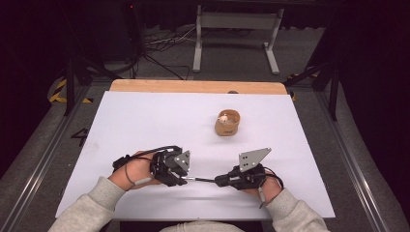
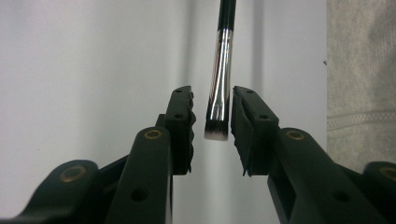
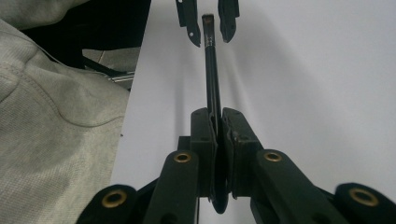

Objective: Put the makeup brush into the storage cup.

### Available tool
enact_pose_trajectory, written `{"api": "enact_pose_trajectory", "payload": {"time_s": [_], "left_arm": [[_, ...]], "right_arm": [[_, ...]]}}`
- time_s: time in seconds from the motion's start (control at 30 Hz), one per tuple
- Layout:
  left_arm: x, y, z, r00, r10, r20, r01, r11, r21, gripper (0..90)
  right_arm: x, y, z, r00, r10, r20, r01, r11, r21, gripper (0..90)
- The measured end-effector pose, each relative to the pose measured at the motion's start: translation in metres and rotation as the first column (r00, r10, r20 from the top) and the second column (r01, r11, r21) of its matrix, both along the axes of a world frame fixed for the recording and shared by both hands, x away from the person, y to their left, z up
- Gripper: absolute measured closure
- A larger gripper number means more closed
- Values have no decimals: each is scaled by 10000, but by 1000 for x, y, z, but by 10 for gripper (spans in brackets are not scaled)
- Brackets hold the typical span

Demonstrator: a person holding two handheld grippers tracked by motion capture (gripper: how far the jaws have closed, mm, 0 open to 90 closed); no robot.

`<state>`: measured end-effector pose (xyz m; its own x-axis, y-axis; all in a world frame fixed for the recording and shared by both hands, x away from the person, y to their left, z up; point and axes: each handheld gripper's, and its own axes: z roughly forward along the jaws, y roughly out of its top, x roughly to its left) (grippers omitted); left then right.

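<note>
- The right hand-held gripper (image 3: pixel 218 122) is clamped tight on the black handle of a small makeup brush (image 2: pixel 221 79), holding it level just above the white counter (image 1: pixel 145 121).
- The left hand-held gripper (image 2: pixel 212 128) stands slightly apart around the bristle end (pads not pressing, as far as I can tell).
- A handover looks half done; the wooden cup (image 1: pixel 227 123) waits well apart.

Grey knit sleeves (image 1: pixel 92 205); black hand-held gripper (image 2: pixel 212 119) jaws with brass-coloured screws; trailing black cables.
</note>
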<state>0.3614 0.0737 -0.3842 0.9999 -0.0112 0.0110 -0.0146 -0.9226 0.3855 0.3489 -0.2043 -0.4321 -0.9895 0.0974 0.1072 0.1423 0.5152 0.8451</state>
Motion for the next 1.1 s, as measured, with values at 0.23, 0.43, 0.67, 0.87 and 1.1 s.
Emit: {"api": "enact_pose_trajectory", "payload": {"time_s": [0.23, 0.43, 0.67, 0.87, 1.1], "left_arm": [[-2, 0, 1, 9996, -258, 59, 257, 9996, 142, 809], [-3, -1, 1, 9993, -355, 139, 351, 9990, 272, 815], [-5, -2, 1, 9990, -402, 169, 397, 9987, 321, 818], [-5, -3, 3, 9986, -448, 264, 440, 9986, 290, 820], [-6, -7, 9, 9980, -478, 410, 464, 9983, 353, 820]], "right_arm": [[0, -2, 0, 10000, 42, -26, -42, 9999, 104, 838], [1, -1, -2, 9998, 138, -120, -137, 9999, 36, 831], [2, 0, -2, 9999, 3, -155, -4, 10000, -49, 760], [0, 4, 5, 9995, -299, -124, 297, 9995, -132, 606], [-5, 26, 20, 9978, -520, 414, 576, 9869, -1505, 555]]}}
